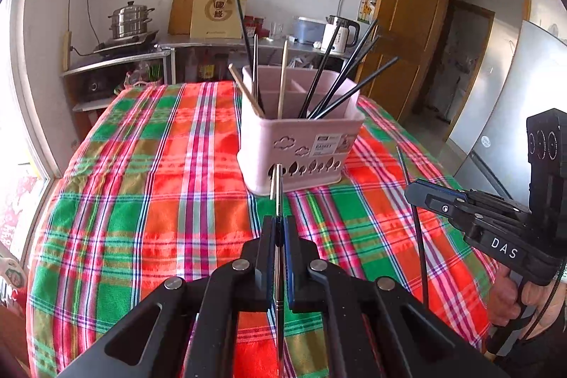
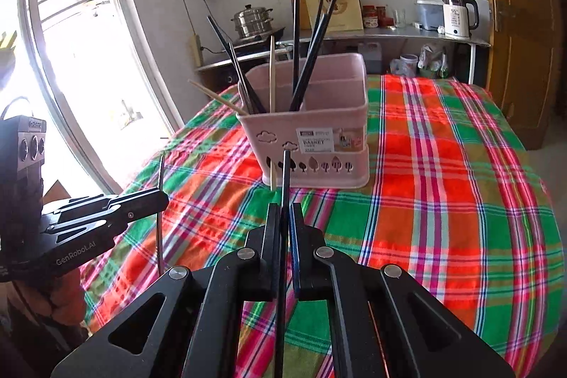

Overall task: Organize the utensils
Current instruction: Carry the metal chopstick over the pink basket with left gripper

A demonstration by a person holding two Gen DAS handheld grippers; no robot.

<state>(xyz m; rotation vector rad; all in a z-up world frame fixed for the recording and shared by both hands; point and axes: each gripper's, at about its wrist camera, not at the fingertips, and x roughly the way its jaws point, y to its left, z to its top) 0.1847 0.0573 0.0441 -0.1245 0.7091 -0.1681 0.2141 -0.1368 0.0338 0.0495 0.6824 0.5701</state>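
Two grippers are up over the desk (image 1: 141, 186), which has a red, green and pink checked cloth. The left gripper (image 1: 279, 229) has its fingers closed on a thin silver chopstick (image 1: 278, 193). The right gripper (image 2: 282, 218) has its fingers closed on a black chopstick (image 2: 285, 179). A pink basket (image 2: 319, 144) stands near the middle of the desk, closer to the far edge. Black and wooden chopsticks stick up out of it, leaning different ways. Its white sticker (image 2: 314, 139) says "BASKET"; the small print is too tiny to read. The right gripper's side says "DAS" (image 1: 503, 248). The left gripper's side says "GenRobot.AI" (image 2: 76, 254). A white kettle (image 2: 457, 16) on the back shelf shows "55".
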